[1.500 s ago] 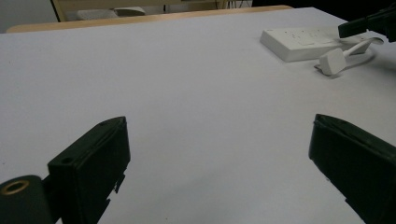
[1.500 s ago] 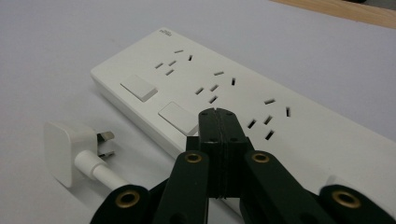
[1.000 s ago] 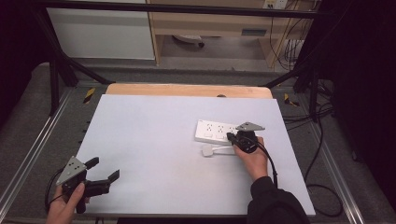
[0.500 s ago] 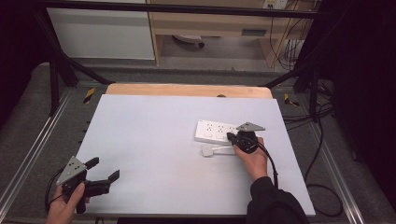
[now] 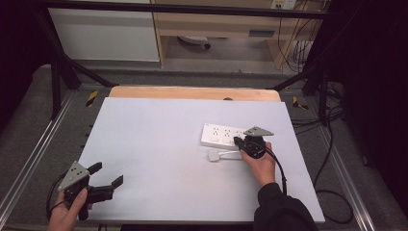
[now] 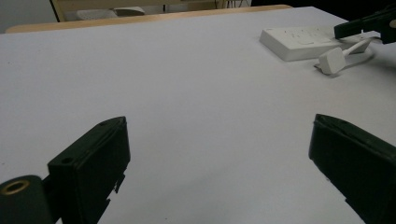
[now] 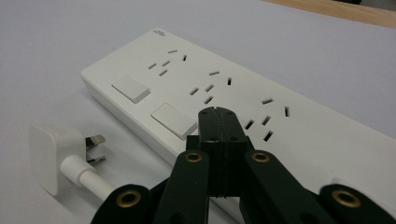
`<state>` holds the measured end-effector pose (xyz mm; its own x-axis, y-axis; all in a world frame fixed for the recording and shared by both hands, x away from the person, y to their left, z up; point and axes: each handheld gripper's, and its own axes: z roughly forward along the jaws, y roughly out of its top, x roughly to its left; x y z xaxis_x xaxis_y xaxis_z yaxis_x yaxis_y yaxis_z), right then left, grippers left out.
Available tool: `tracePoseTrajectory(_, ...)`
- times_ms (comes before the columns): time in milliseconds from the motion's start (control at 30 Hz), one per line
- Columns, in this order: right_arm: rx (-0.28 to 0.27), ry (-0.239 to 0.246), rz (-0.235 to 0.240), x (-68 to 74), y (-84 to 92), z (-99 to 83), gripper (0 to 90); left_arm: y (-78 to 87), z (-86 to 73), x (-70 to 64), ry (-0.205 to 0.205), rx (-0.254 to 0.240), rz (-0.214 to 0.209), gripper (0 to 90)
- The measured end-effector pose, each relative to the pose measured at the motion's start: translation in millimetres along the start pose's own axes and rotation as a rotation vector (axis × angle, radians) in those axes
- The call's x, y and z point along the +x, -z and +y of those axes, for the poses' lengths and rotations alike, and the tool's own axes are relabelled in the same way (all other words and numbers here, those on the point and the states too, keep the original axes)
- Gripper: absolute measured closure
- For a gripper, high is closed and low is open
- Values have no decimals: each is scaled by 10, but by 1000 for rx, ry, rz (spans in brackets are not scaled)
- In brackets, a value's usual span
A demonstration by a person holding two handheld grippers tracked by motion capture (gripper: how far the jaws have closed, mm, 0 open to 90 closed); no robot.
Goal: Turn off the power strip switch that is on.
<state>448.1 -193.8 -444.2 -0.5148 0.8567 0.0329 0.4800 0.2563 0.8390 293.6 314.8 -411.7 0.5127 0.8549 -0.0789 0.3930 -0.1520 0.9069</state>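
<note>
Right claw [image 7: 218, 114] clenched empty over power strip [image 7: 243, 88], beside plug [image 7: 49, 147]; left claw [image 5: 107, 182] released.

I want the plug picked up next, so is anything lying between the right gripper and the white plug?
Nothing visible does. The right gripper, jaws shut, sits over the power strip; the white plug lies beside the strip on bare table.

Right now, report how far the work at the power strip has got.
Done: nothing visibly; the plug lies loose beside the power strip. In hand: the shut right gripper sits over a switch on the strip, holding nothing. Left: the left gripper waits open, far off.
</note>
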Motion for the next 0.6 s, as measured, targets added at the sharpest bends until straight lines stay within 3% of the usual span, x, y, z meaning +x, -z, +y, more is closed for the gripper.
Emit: tracePoseTrajectory(600,1,4,9,20,17,4,900,1,1,2,-3,-2,0,52)
